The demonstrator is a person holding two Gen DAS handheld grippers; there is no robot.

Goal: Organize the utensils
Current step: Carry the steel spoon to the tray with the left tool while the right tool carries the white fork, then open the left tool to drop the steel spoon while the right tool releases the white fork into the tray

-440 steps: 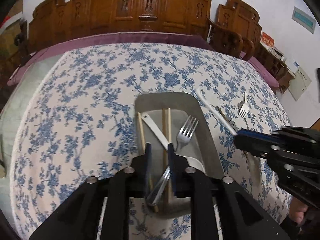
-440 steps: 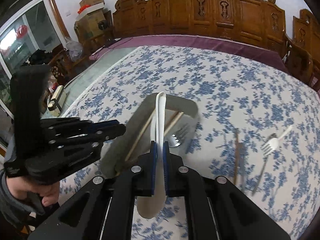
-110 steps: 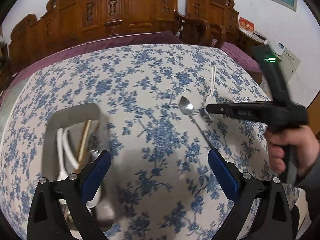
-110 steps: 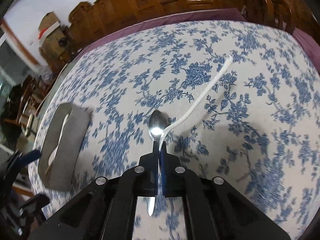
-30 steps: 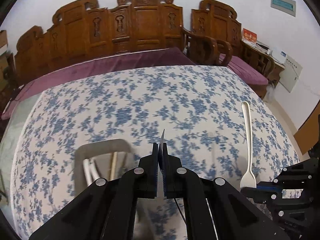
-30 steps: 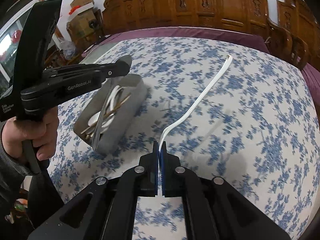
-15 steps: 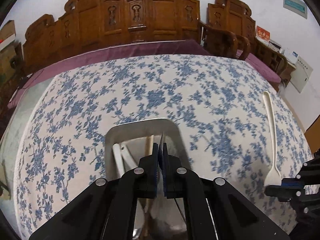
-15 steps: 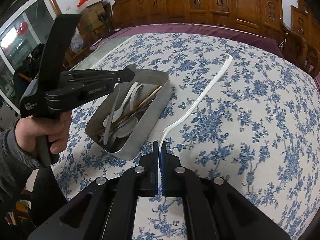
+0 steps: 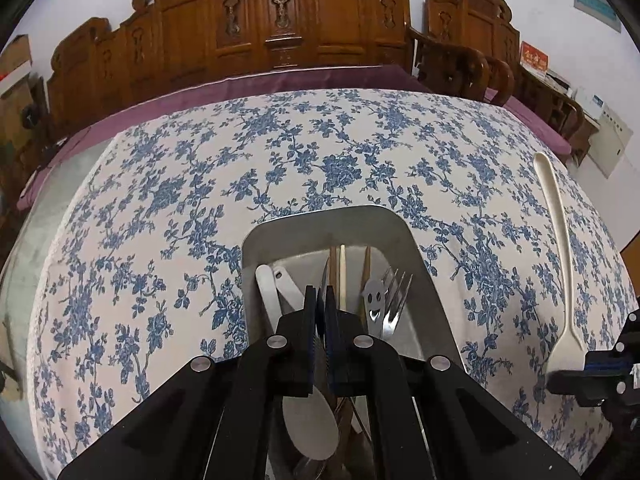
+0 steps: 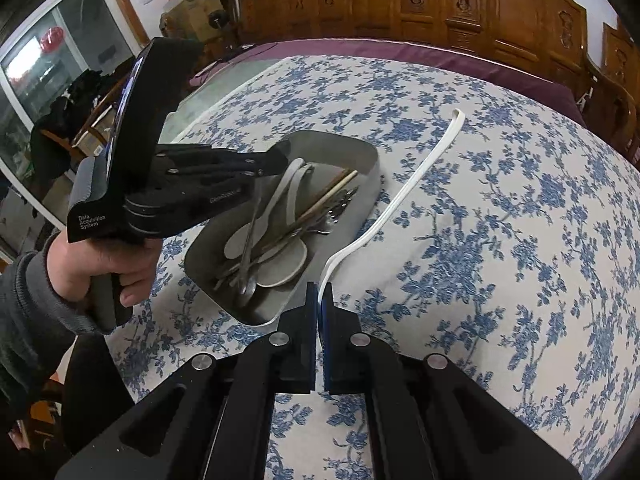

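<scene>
1. At the far left of the right wrist view, the person's left hand (image 10: 100,268) grips the black handle of the left gripper (image 10: 276,162), which reaches rightward, roughly level, over the near-left part of the metal tray (image 10: 360,152). A grey sleeve covers the wrist and runs out of the frame.
2. In the left wrist view, the left gripper's (image 9: 320,300) jaws stand narrow, pinched on the thin handle of a metal spoon (image 10: 247,248). The spoon hangs down with its bowl low among the tray's contents; from the left wrist camera its handle shows only as a sliver between the fingers.
3. Inside the tray (image 9: 328,220) lie white spoons (image 10: 280,256), wooden chopsticks (image 10: 324,196) and metal forks (image 9: 394,300), one utensil carrying a smiley cut-out. They overlap, so their count is hard to make out, and the gripper body hides the near end of the tray in the left wrist view.
4. Just right of the tray, the right gripper (image 10: 319,304) points forward above the floral tablecloth (image 10: 500,220), jaws nearly closed on the head end of a white plastic fork (image 10: 404,192). The long handle rises away from the camera; the tines are hidden between the fingers.
5. At the right edge of the left wrist view, the same fork (image 9: 558,264) stands nearly upright, and the right gripper (image 9: 580,376) holding its base is cut off by the frame.
</scene>
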